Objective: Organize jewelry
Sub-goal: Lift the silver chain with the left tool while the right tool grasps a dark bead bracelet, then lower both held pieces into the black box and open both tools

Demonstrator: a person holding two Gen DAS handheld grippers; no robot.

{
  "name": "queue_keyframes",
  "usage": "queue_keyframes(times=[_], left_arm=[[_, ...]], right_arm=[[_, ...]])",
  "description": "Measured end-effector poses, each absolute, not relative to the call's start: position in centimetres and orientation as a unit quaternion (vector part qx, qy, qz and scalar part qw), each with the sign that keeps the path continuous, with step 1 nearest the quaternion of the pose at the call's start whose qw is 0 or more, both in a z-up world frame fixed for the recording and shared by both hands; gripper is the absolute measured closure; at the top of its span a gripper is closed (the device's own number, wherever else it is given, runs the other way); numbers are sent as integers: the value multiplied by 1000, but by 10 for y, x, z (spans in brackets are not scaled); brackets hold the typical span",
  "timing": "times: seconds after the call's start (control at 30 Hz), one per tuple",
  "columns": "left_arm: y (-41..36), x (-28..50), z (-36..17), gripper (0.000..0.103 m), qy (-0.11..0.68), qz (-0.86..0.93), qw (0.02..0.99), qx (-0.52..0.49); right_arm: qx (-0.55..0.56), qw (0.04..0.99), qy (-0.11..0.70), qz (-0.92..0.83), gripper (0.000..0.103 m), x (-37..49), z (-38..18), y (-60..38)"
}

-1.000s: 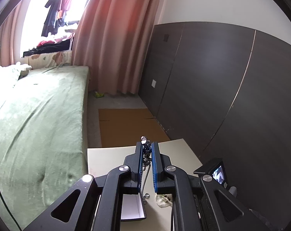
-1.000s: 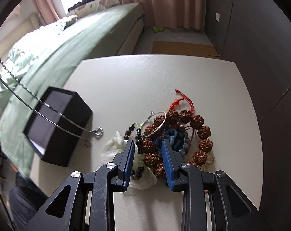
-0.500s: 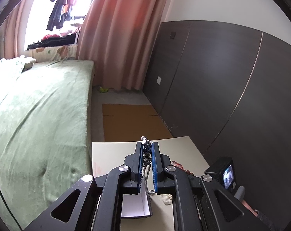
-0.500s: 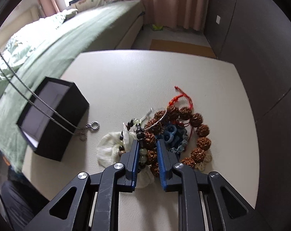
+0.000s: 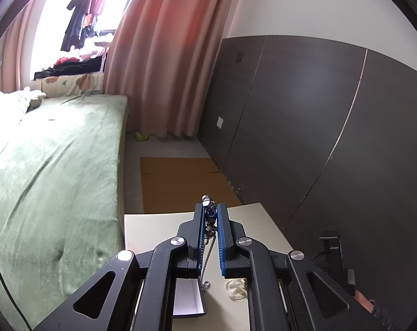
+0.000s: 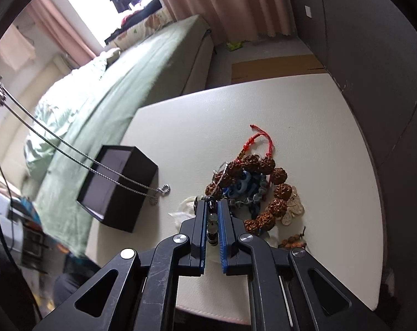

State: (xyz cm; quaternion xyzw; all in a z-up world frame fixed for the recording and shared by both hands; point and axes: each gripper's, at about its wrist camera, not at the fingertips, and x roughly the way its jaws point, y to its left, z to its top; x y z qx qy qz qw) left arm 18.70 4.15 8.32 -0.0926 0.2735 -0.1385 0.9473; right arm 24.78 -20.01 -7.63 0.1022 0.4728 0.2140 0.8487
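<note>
My left gripper is shut on the clasp end of a silver chain, held above the white table. In the right wrist view the chain slants down to its ring end, which rests beside the open black box. My right gripper is shut on a bracelet of dark and pale green beads at the near edge of the jewelry pile. The pile holds a brown seed-bead bracelet, a blue link chain and a red cord.
A crumpled white tissue lies under the pile's left side. A small brown bead string sits near the table's front right. A green bed runs along the table's left, and a dark wall panel along its right.
The right gripper's jaws closed from wide apart onto the bead bracelet, and the gripper tipped and rose a little. The left gripper still holds the chain in about the same place.
</note>
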Motion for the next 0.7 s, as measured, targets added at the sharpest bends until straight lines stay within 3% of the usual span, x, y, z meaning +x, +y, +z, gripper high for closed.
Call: queue_keyframes(times=[0.37, 0.7], left_arm=[[46, 181, 128, 95, 236, -132, 960, -78], [48, 183, 174, 95, 198, -129, 970, -53]], right_arm=[[95, 874, 407, 249, 94, 237, -5, -178], [97, 876, 378, 283, 94, 234, 23, -147]])
